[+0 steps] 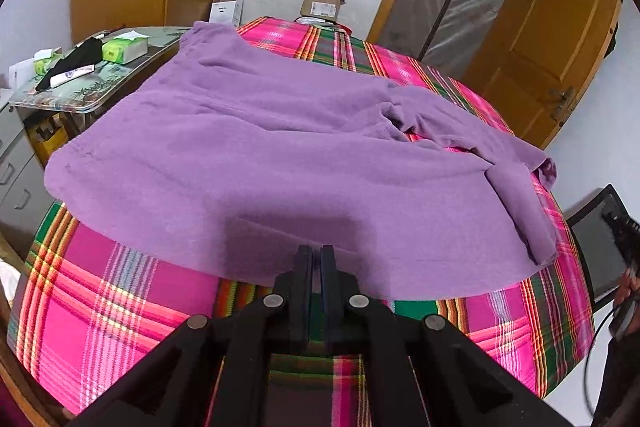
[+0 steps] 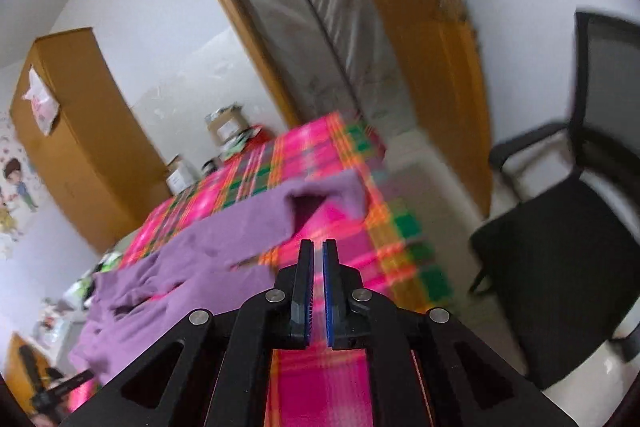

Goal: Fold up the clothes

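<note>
A purple fleece garment [image 1: 260, 147] lies spread over a pink plaid cover [image 1: 120, 299], with one sleeve [image 1: 520, 195] folded in along its right side. My left gripper [image 1: 317, 253] hovers over the garment's near hem. Its jaws are shut, nothing shows between them, and its shadow falls on the cloth. The right wrist view is tilted and blurred. There my right gripper [image 2: 317, 247] is above the plaid cover [image 2: 320, 155] to the right of the garment [image 2: 224, 231], with a narrow empty gap between its blue pads.
A side table [image 1: 100, 67] with tissue boxes and a dark cloth stands at the left. A cardboard box [image 1: 320, 5] sits beyond the far edge. A wooden door [image 1: 560, 39] stands open at the right. A black mesh chair [image 2: 560, 247] is beside the plaid surface.
</note>
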`<state>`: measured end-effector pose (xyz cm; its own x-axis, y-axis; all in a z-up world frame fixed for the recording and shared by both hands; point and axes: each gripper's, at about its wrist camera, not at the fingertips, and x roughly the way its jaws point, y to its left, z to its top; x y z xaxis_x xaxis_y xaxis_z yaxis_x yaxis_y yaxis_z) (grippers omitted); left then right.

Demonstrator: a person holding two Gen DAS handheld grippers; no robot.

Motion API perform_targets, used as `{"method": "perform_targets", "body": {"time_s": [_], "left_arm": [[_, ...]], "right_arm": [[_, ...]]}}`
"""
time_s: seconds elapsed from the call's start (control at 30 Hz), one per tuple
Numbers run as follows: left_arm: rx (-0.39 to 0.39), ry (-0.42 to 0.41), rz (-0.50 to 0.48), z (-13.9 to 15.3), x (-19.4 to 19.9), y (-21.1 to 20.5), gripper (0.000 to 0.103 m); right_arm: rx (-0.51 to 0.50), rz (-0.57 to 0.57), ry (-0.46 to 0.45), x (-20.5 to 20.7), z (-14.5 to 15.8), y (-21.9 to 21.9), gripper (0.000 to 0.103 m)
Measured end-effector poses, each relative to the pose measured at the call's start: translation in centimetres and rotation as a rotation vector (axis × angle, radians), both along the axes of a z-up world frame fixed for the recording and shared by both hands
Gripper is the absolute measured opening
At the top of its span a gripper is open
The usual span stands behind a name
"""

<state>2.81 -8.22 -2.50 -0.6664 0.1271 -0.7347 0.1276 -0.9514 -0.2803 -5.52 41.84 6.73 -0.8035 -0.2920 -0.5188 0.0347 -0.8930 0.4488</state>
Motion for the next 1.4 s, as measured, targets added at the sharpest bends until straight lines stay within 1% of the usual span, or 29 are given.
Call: {"method": "perform_targets", "body": {"time_s": [0.03,0.13,0.17,0.2,0.33,0.37,0.43,0.53,0.6,0.63,0.7,0.73,0.77,0.8,0.83,0.87,1.03,1.1,1.23,1.33,1.4], "left_arm": [[0.001,-0.001,-0.002,-0.1,-0.1,0.1,0.003],[-0.001,-0.006,-0.012,-0.1,-0.1,0.5,0.003],[-0.004,-0.007,-0.015,0.0,-0.1,0.6,0.003],[-0.007,-0.007,-0.016,0.1,0.0,0.6,0.003],[-0.012,-0.003,-0.002,0.3,0.3,0.1,0.003],[-0.011,-0.004,0.003,0.3,0.3,0.0,0.003],[-0.009,-0.008,0.011,0.2,0.3,-0.1,0.003],[-0.006,-0.015,0.009,-0.1,0.1,-0.1,0.003],[-0.004,-0.017,0.005,-0.2,-0.1,0.1,0.003],[-0.003,-0.017,0.003,-0.2,-0.2,0.1,0.003],[-0.002,-0.018,-0.004,-0.2,-0.4,0.3,0.003],[-0.003,-0.018,-0.009,-0.2,-0.4,0.3,0.003],[-0.003,-0.018,-0.010,-0.2,-0.5,0.3,0.003],[-0.004,-0.018,-0.012,-0.1,-0.5,0.4,0.003],[-0.004,-0.018,-0.013,-0.1,-0.6,0.4,0.003],[-0.004,-0.017,-0.013,-0.1,-0.6,0.4,0.003],[-0.006,-0.012,-0.007,0.2,-0.4,0.0,0.003],[-0.006,-0.012,-0.003,0.2,-0.5,-0.1,0.003],[-0.001,-0.010,-0.008,0.1,-0.6,-0.1,0.003],[0.001,-0.008,-0.012,0.1,-0.7,0.0,0.003],[0.003,-0.006,-0.013,0.2,-0.7,0.0,0.003]], "right_arm": [[-0.035,0.057,-0.038,-0.3,-1.1,-1.0,0.015],[-0.131,0.182,-0.158,-1.1,-4.8,-3.9,0.032],[-0.160,0.213,-0.195,-1.4,-6.0,-4.8,0.032],[-0.170,0.216,-0.217,-1.7,-6.7,-5.3,0.032],[-0.137,0.177,-0.240,-2.9,-7.7,-6.4,0.033],[-0.114,0.160,-0.237,-3.2,-7.8,-6.6,0.033],[-0.014,0.107,-0.199,-3.5,-7.0,-6.7,0.033],[0.128,0.065,-0.164,-4.4,-6.4,-7.1,0.033],[0.164,0.083,-0.185,-5.0,-6.8,-7.4,0.034],[0.174,0.093,-0.188,-4.9,-6.9,-7.4,0.037],[0.192,0.130,-0.190,-5.0,-6.8,-8.2,0.036],[0.224,0.140,-0.191,-4.9,-6.9,-8.8,0.033],[0.252,0.156,-0.194,-4.8,-6.9,-9.4,0.014],[0.272,0.181,-0.200,-4.7,-7.1,-9.9,0.009],[0.290,0.198,-0.202,-4.6,-7.2,-10.3,0.008],[0.298,0.196,-0.193,-4.6,-7.1,-10.0,0.006],[0.255,0.140,-0.136,-4.0,-5.8,-7.2,0.006],[0.257,0.071,-0.109,-3.2,-4.5,-4.8,0.006],[0.295,-0.094,-0.077,-2.3,-1.7,1.0,0.006],[0.331,-0.206,-0.071,-1.7,-0.1,4.7,0.006],[0.347,-0.263,-0.075,-1.3,0.5,6.8,0.007]]}}
